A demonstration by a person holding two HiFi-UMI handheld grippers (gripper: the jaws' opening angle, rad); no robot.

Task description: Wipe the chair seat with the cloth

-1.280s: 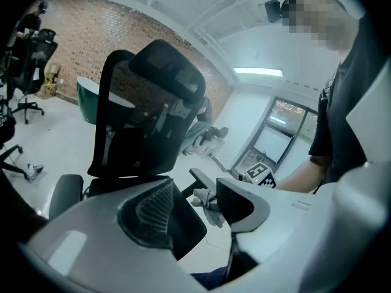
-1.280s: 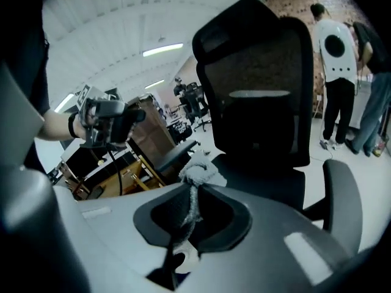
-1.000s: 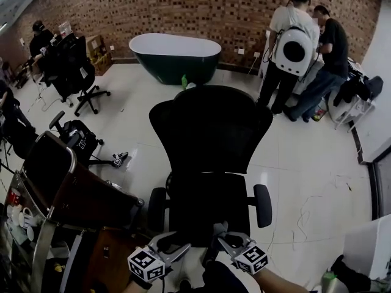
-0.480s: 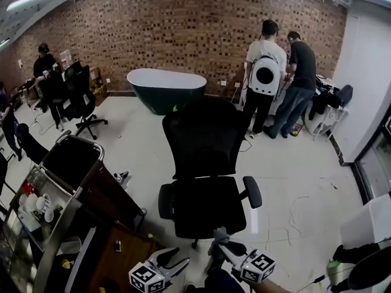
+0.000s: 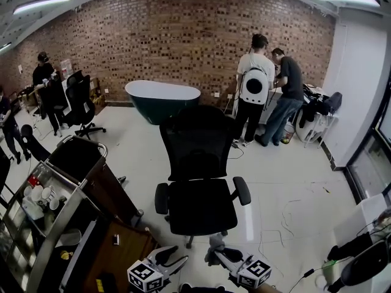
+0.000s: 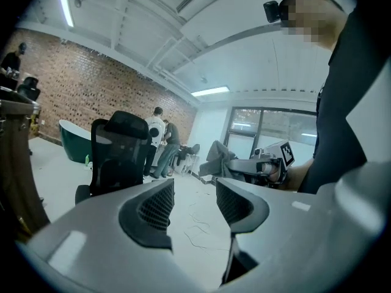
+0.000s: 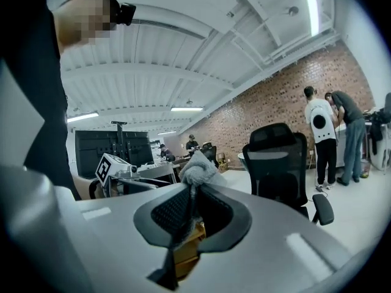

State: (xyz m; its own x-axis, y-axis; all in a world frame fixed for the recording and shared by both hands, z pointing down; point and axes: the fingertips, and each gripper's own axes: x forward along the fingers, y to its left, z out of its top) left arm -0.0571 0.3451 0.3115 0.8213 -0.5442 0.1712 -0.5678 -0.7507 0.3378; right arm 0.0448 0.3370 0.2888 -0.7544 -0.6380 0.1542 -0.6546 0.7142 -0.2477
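The right gripper (image 7: 190, 195) has its jaws closed on the grey cloth (image 7: 197, 167), which protrudes above the jaw tips. The left gripper (image 6: 194, 195) has its jaws apart with nothing between them. Both grippers are held low in front of the black office chair (image 5: 204, 142), clear of its seat (image 5: 200, 205); the chair stands on the white floor (image 5: 293, 182).

The left gripper (image 5: 171, 256) is held low just in front of the chair (image 5: 199, 207), pointing toward its seat with jaws apart, while the right gripper (image 5: 218, 253) sits beside it, equally short of the chair, jaws clamped on the bunched cloth (image 7: 199, 166).
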